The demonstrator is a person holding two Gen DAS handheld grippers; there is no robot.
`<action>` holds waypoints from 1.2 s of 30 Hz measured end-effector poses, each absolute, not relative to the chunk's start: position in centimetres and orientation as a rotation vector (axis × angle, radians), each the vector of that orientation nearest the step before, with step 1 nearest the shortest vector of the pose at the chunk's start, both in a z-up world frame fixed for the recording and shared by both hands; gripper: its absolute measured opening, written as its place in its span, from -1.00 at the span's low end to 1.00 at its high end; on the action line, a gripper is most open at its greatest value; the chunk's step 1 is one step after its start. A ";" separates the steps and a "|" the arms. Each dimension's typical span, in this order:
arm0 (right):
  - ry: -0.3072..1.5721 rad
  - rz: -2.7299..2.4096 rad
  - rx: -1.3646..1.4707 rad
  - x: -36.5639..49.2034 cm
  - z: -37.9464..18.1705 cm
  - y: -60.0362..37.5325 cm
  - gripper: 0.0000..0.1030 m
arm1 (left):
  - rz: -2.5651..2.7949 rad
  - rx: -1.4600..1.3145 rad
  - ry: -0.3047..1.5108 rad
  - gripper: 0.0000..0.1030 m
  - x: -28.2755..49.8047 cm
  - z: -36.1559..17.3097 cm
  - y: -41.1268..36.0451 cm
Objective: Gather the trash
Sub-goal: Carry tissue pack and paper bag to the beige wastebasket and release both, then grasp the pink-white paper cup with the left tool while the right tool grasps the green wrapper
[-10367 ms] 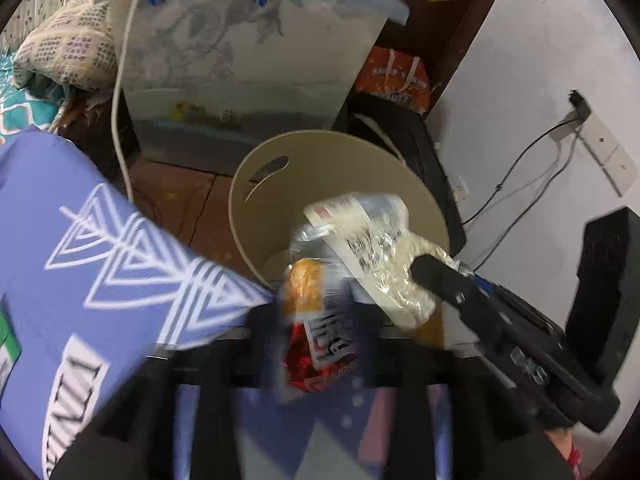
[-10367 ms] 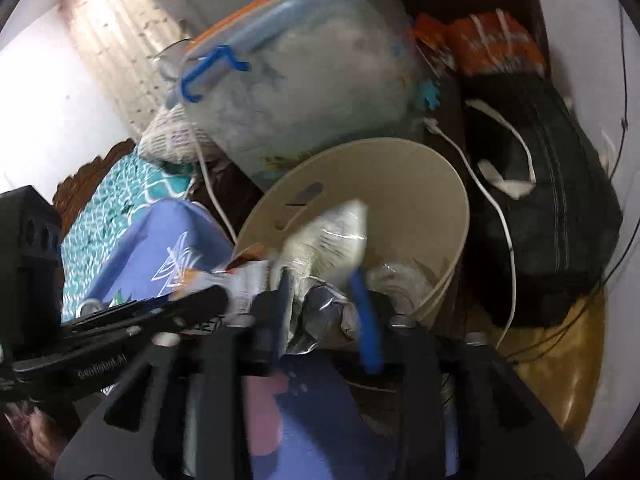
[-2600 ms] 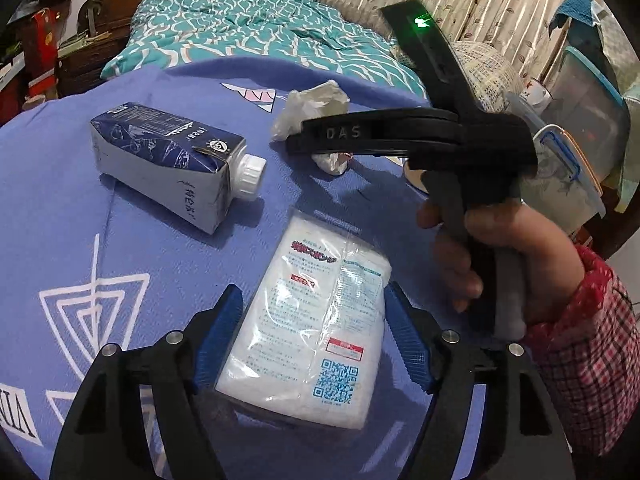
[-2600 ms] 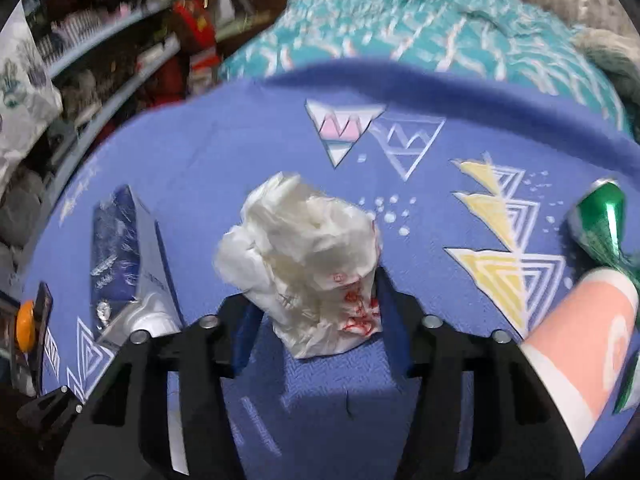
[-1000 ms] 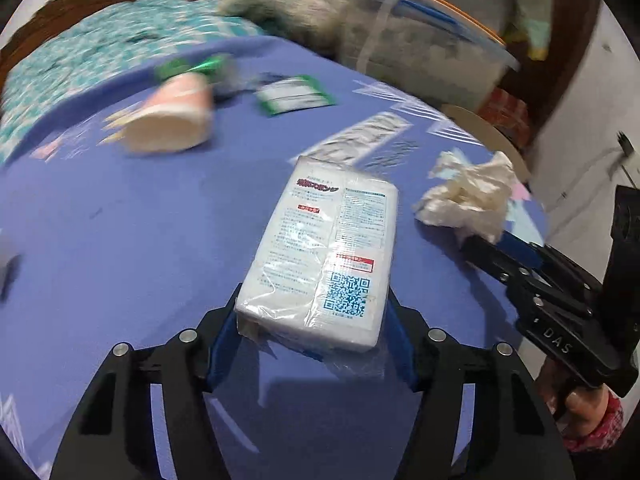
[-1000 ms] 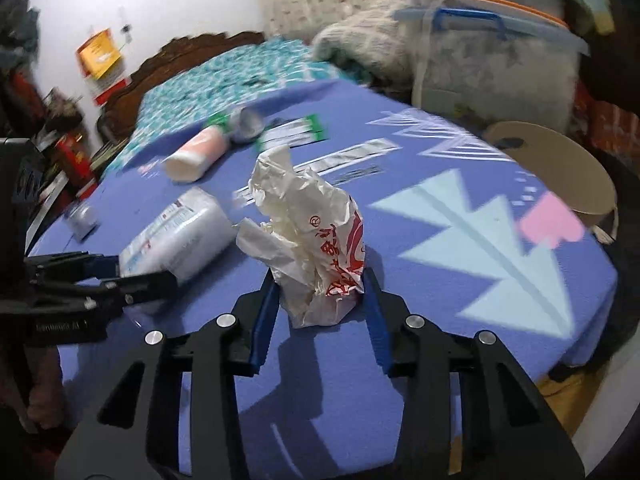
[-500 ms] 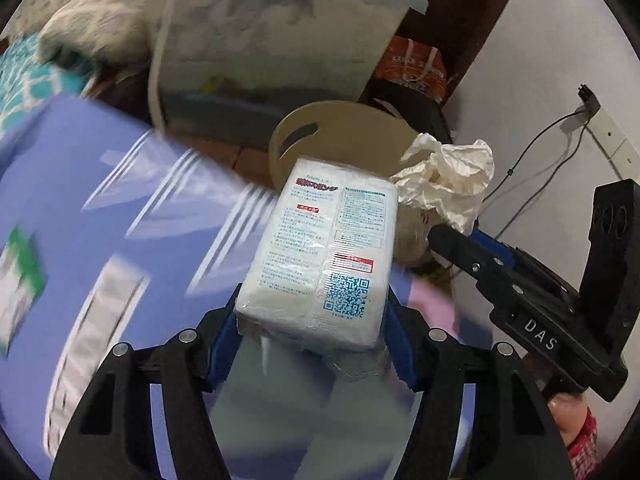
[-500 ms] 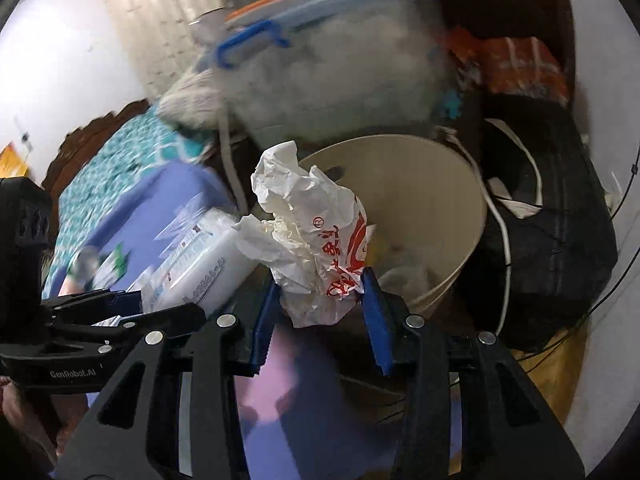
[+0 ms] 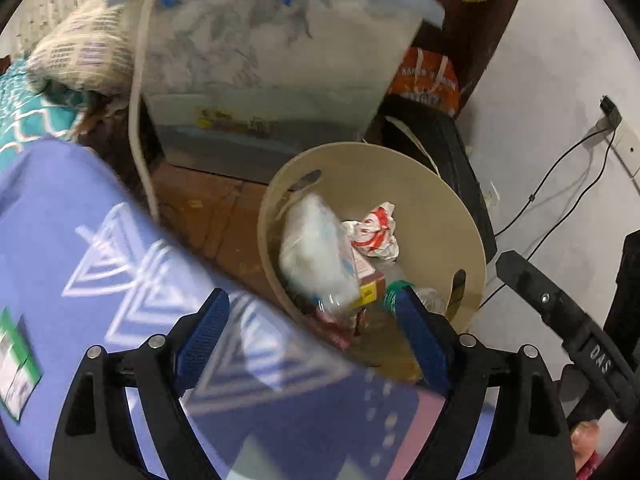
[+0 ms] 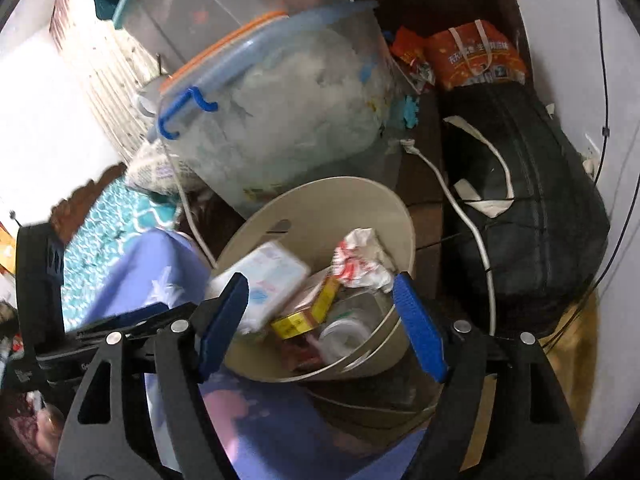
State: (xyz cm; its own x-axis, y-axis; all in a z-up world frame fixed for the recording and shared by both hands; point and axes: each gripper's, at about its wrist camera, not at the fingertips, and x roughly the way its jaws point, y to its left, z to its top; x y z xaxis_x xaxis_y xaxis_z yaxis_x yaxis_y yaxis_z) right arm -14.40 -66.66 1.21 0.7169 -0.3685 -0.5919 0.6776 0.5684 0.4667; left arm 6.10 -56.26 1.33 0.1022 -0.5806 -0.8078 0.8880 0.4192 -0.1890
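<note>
A beige trash bin (image 9: 432, 200) (image 10: 320, 204) stands on the floor beside the table. Inside lie the white tissue pack (image 9: 320, 256) (image 10: 268, 276), the crumpled white and red paper (image 9: 376, 232) (image 10: 360, 260) and other trash. My left gripper (image 9: 312, 336) is open and empty above the bin's near rim. My right gripper (image 10: 320, 320) is open and empty over the bin. The right gripper also shows at the right edge of the left wrist view (image 9: 560, 320), and the left gripper shows at the lower left of the right wrist view (image 10: 132, 324).
The purple tablecloth (image 9: 80, 240) (image 10: 152, 272) fills the lower left, with a green and white packet (image 9: 16, 364) on it. A clear storage box (image 9: 272, 80) (image 10: 280, 120) stands behind the bin. A black bag (image 10: 528, 208) lies right of it, under an orange bag (image 10: 472, 56).
Both grippers have opened. The tissue pack and the crumpled paper have dropped into the bin. Both views now look down on the bin.
</note>
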 end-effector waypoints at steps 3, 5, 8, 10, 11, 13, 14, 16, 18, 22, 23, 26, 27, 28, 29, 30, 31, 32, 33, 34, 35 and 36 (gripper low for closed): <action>0.459 -0.569 0.737 -12.9 2.0 -64.1 0.46 | -1.114 0.331 0.945 0.57 6.5 1.8 -51.8; 0.474 -0.494 0.724 -11.2 2.6 -62.1 0.44 | -1.095 0.309 0.947 0.57 6.8 1.6 -49.0; 0.528 -0.374 0.692 -7.3 3.2 -58.4 0.34 | -1.009 0.291 0.953 0.57 8.1 0.8 -42.8; 0.570 -0.289 0.673 -4.5 3.1 -55.7 0.29 | -0.940 0.285 0.963 0.57 8.9 0.4 -38.9; 0.592 -0.252 0.663 -3.2 3.0 -54.4 0.26 | -0.898 0.278 0.976 0.55 9.3 0.0 -36.5; 0.654 -0.168 0.649 0.2 2.4 -51.5 0.21 | -0.863 0.230 0.978 0.49 10.3 0.2 -32.7; 0.684 -0.129 0.642 1.7 2.2 -50.1 0.20 | -0.805 0.231 0.964 0.49 10.8 0.3 -30.6; 0.736 -0.077 0.610 5.0 1.4 -47.7 0.20 | -0.723 0.233 0.948 0.50 11.7 0.4 -27.4; 0.784 -0.056 0.604 7.7 0.4 -46.1 0.20 | -0.675 0.185 0.959 0.50 12.8 0.4 -24.5; 0.826 -0.081 0.557 11.8 -1.2 -45.1 0.22 | -0.599 0.022 0.998 0.54 14.5 0.1 -19.0; 0.828 -0.092 0.543 12.5 -1.4 -45.2 0.22 | -0.609 -0.019 0.991 0.56 14.6 0.2 -18.4; 0.831 -0.101 0.533 13.8 -1.5 -45.3 0.22 | -0.575 -0.045 0.987 0.55 14.9 0.3 -17.9; 0.830 -0.102 0.539 14.2 -1.5 -45.5 0.22 | -0.567 -0.035 0.987 0.56 15.0 0.3 -18.2; 0.828 -0.101 0.545 14.2 -1.4 -45.8 0.22 | -0.557 -0.015 0.987 0.56 14.8 0.3 -18.6; 0.828 -0.097 0.550 14.7 -1.4 -46.1 0.22 | -0.548 0.006 0.986 0.57 14.7 0.3 -19.0; 0.828 -0.097 0.557 15.3 -1.4 -46.5 0.21 | -0.543 0.020 0.985 0.58 14.5 0.2 -19.0; 0.829 -0.097 0.566 16.1 -1.3 -47.1 0.21 | -0.540 0.025 0.985 0.58 14.5 0.2 -19.0; 0.828 -0.095 0.575 16.2 -1.1 -47.7 0.21 | -0.539 0.025 0.985 0.58 14.6 0.2 -19.0; 0.829 -0.090 0.582 17.0 -1.1 -48.1 0.22 | -0.540 0.023 0.984 0.58 14.6 0.1 -18.9; 0.832 -0.081 0.585 18.0 -1.2 -48.4 0.25 | -0.541 0.019 0.984 0.58 14.6 0.1 -18.8; 0.835 -0.073 0.581 18.7 -1.2 -48.4 0.29 | -0.539 0.018 0.984 0.58 14.6 0.1 -18.8; 0.841 -0.068 0.571 19.4 -1.2 -48.2 0.31 | -0.537 0.017 0.984 0.58 14.6 0.0 -18.8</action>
State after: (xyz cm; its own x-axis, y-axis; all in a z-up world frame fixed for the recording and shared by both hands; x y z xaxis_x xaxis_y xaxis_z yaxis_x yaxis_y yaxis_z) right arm 19.43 -48.21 -1.16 0.6737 0.1633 -0.7207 0.2765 0.8487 0.4508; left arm 14.57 -18.79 0.05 0.4346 -0.4240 -0.7946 0.4390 0.8701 -0.2242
